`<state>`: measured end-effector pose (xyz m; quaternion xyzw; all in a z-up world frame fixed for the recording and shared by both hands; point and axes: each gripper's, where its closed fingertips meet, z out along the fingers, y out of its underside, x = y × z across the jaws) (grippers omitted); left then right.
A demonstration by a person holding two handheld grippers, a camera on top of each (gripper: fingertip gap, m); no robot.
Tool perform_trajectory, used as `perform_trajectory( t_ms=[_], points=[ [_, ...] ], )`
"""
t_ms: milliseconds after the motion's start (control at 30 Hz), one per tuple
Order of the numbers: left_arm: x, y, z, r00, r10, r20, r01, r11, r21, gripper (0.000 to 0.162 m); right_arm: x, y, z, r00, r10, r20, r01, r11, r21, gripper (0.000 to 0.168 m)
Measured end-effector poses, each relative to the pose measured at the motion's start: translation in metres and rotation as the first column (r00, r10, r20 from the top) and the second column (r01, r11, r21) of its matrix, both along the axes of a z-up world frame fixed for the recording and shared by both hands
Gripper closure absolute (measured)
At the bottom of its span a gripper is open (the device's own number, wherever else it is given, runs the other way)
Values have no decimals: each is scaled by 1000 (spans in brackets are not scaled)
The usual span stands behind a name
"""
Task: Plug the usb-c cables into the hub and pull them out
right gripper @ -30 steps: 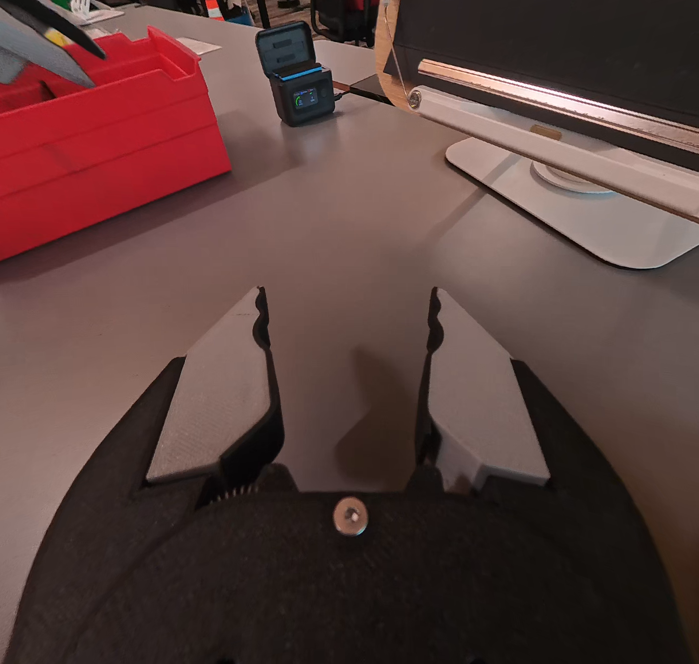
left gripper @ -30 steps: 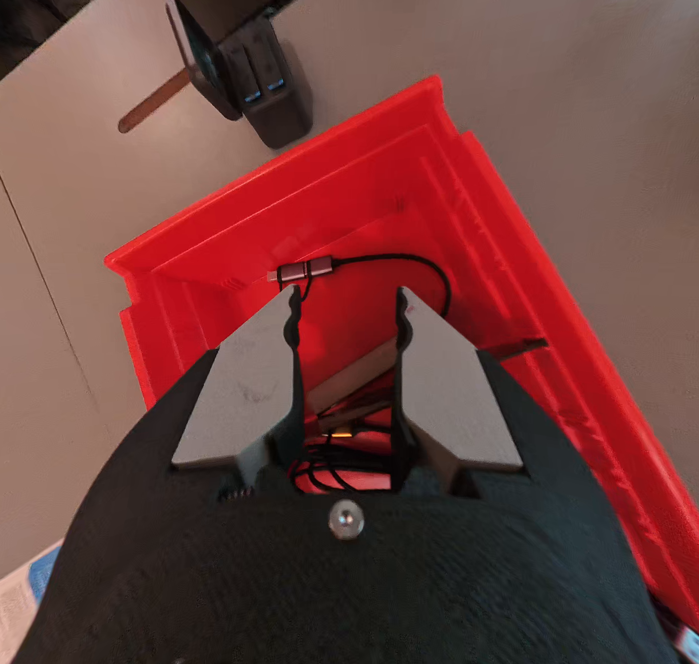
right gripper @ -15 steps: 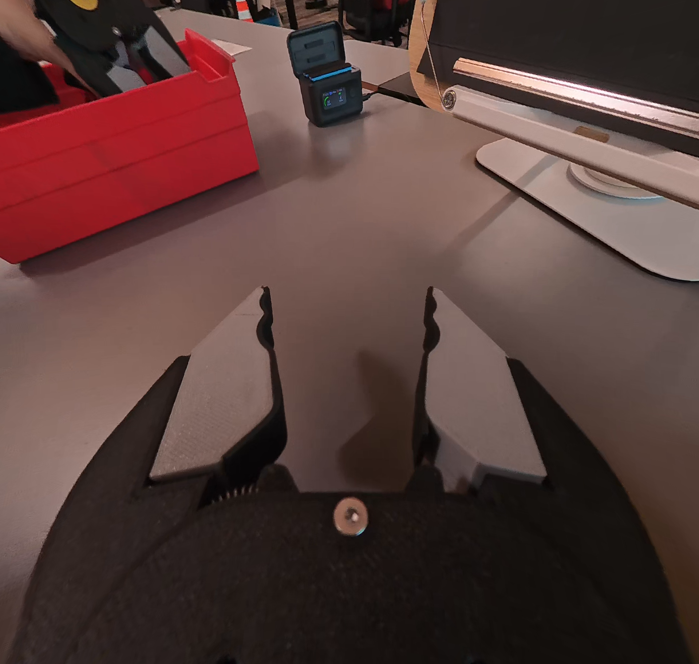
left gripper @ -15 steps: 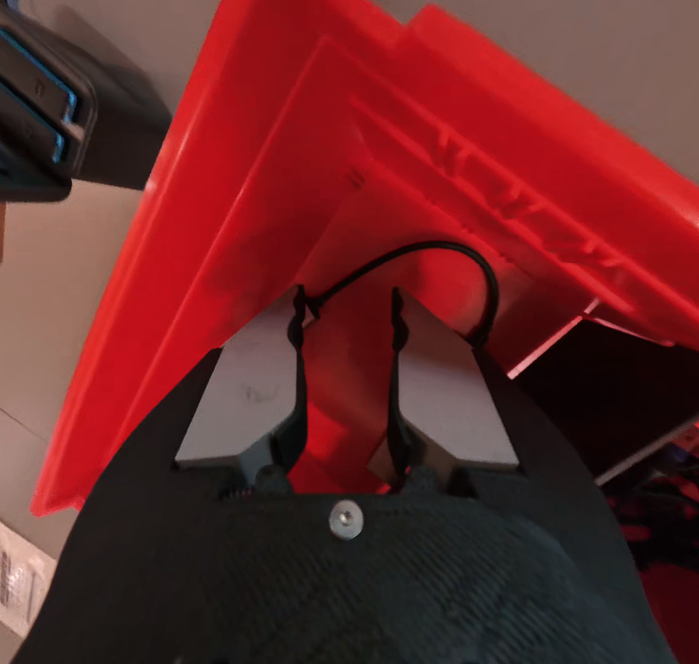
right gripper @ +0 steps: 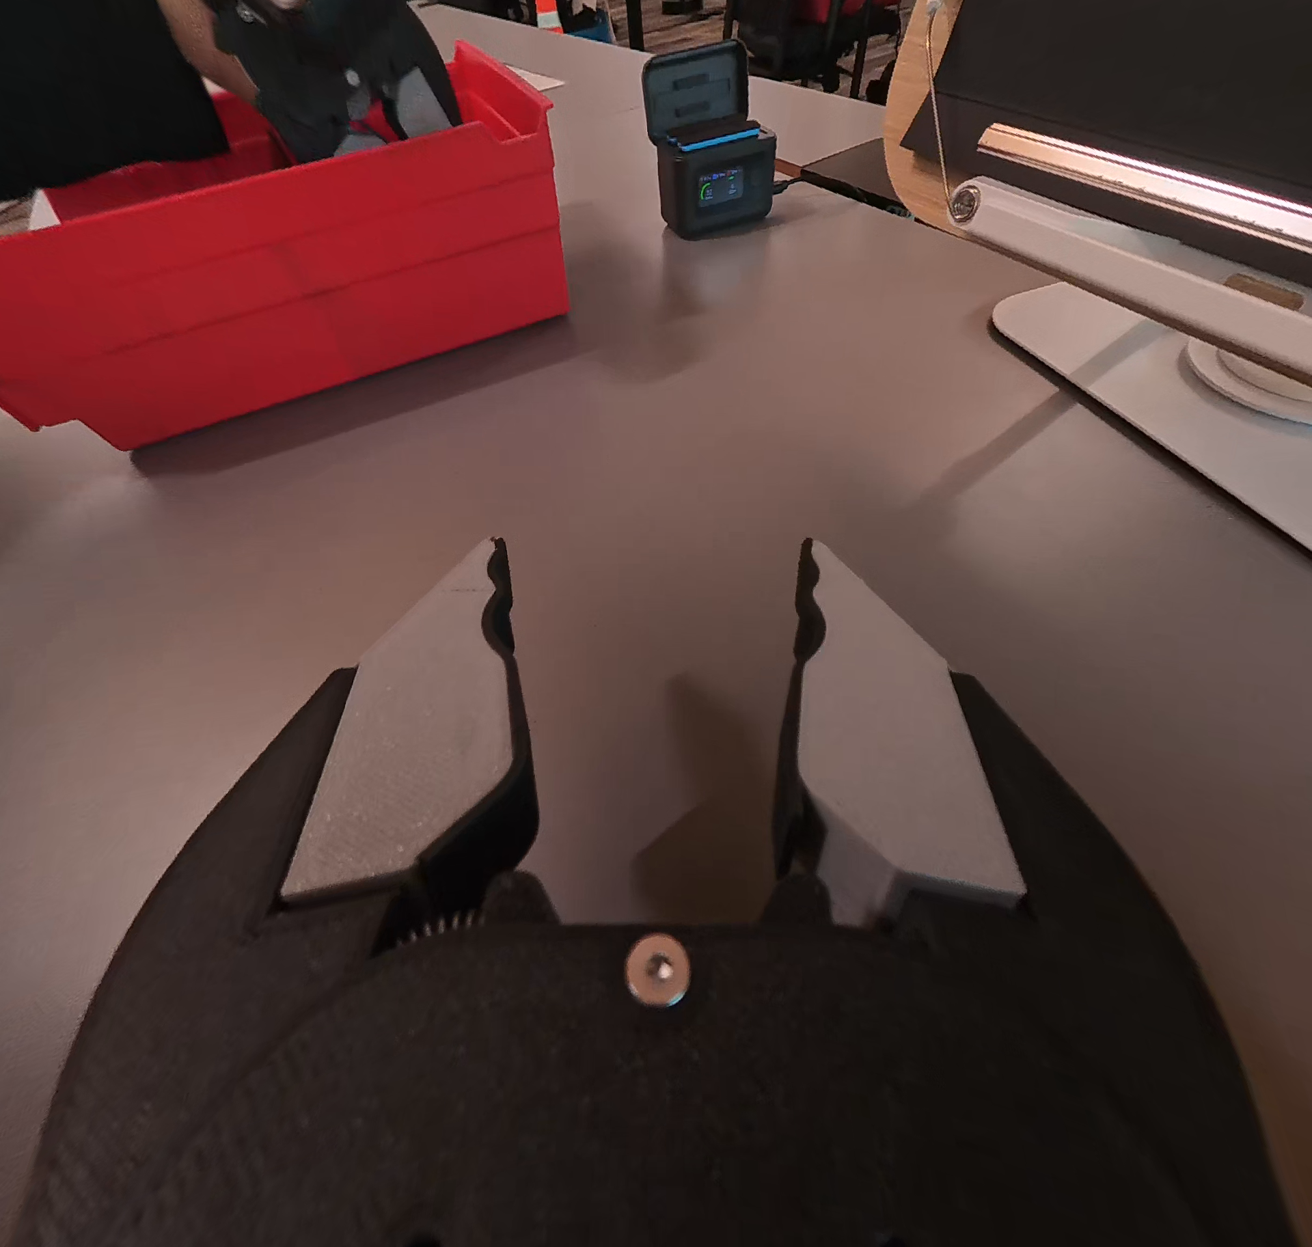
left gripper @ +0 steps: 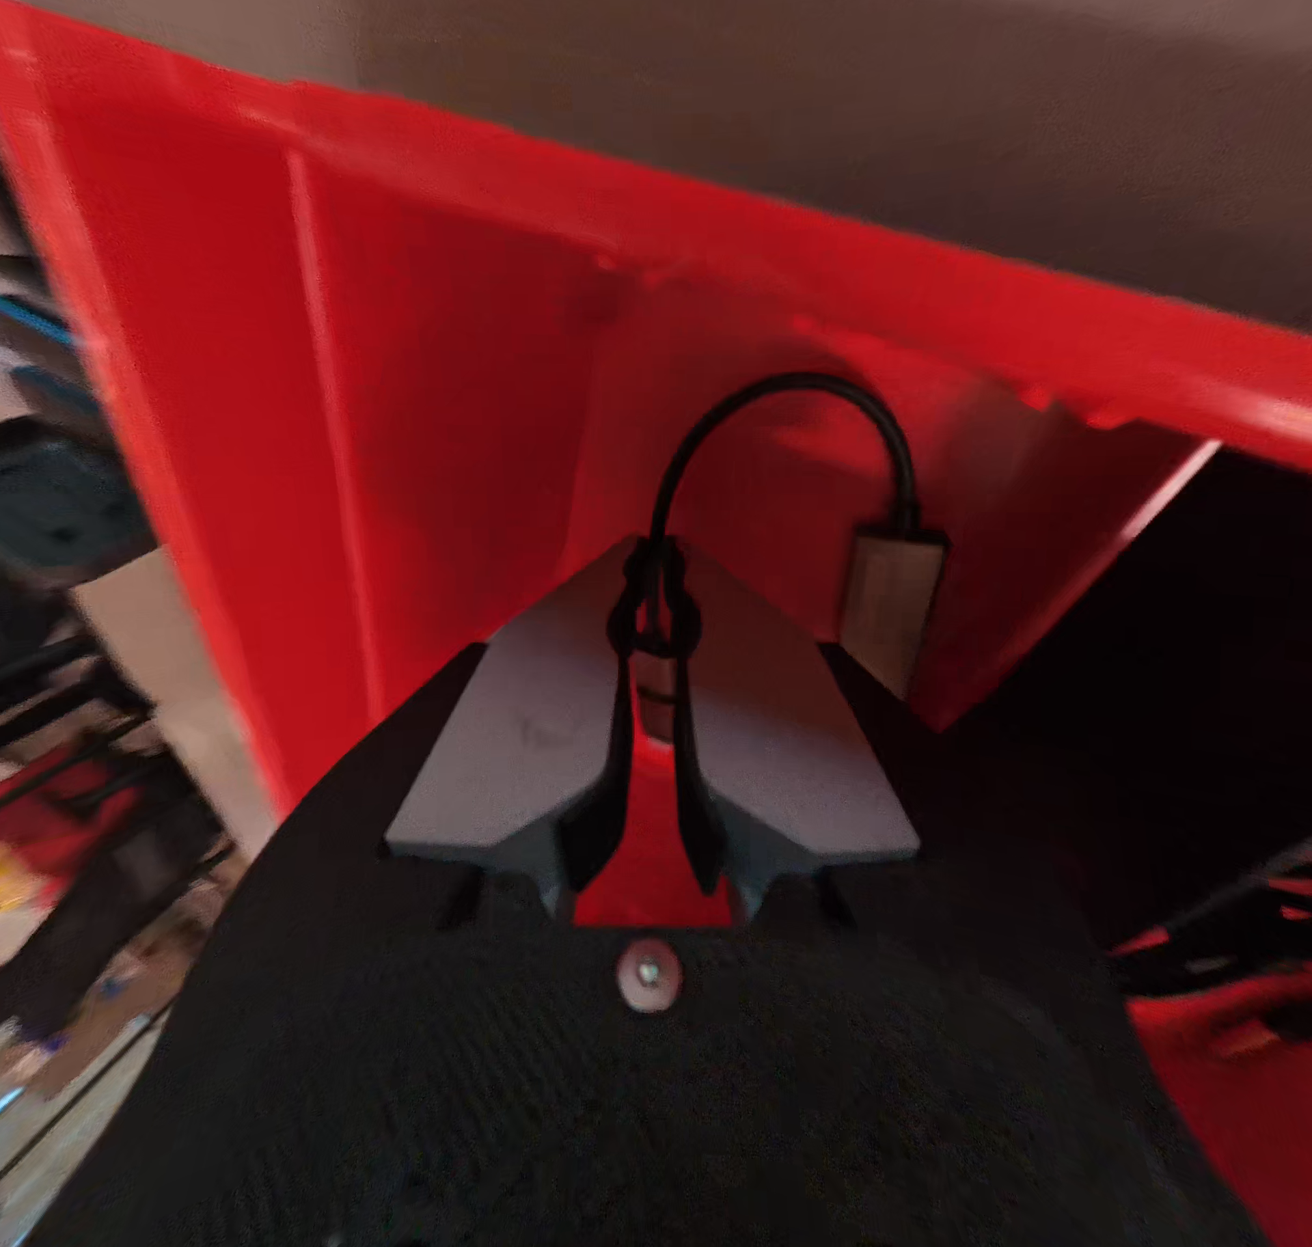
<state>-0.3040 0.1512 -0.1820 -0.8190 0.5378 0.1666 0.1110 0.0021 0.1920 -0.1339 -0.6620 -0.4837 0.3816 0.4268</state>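
Note:
My left gripper (left gripper: 657, 553) is inside the red bin (left gripper: 426, 290) and shut on the black cable (left gripper: 781, 389) at its grey plug end (left gripper: 657, 698). The cable loops up and over to the grey hub body (left gripper: 887, 609), which hangs beside my right finger. The view is blurred. In the right wrist view the left gripper (right gripper: 397, 105) reaches down into the red bin (right gripper: 284, 276) at the far left. My right gripper (right gripper: 653, 553) is open and empty, just above the grey table (right gripper: 639, 446).
A black charging case (right gripper: 710, 169) with its lid up stands behind the bin. A monitor on a white stand base (right gripper: 1136, 375) fills the right side. More cables (left gripper: 1207, 964) lie in the bin at the lower right. Chairs and a cone stand beyond the table.
My left gripper has gone deeper into the bin and shut on the cable's plug end, and the hub body now hangs from it. My right gripper has turned slightly left and stays open.

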Motion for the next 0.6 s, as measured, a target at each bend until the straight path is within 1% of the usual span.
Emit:
perform_trajectory(
  t_ms=[67,167,267,367,500,600],
  points=[
    [3,2,24,1000,-5,8,4,996,91,160,0,-1,0,1000,4,-3,-4,1000,-6,90],
    [-4,2,76,1000,31,7,-32,972,232,161,-1,-1,0,1000,6,1,-6,1000,-1,90],
    [-13,-2,131,997,75,-2,-69,927,367,160,-1,-2,-1,1000,8,5,-8,1000,5,91],
    [-12,-6,177,994,107,39,-112,866,487,161,-2,-3,-1,1000,10,8,-10,1000,8,91],
    [2,-8,224,987,129,92,-158,775,612,161,-1,-3,0,1000,5,7,-5,1000,14,92],
    [16,-9,244,983,139,124,-186,743,643,161,0,-1,1,1000,-5,-5,5,1000,6,92]
  ],
)
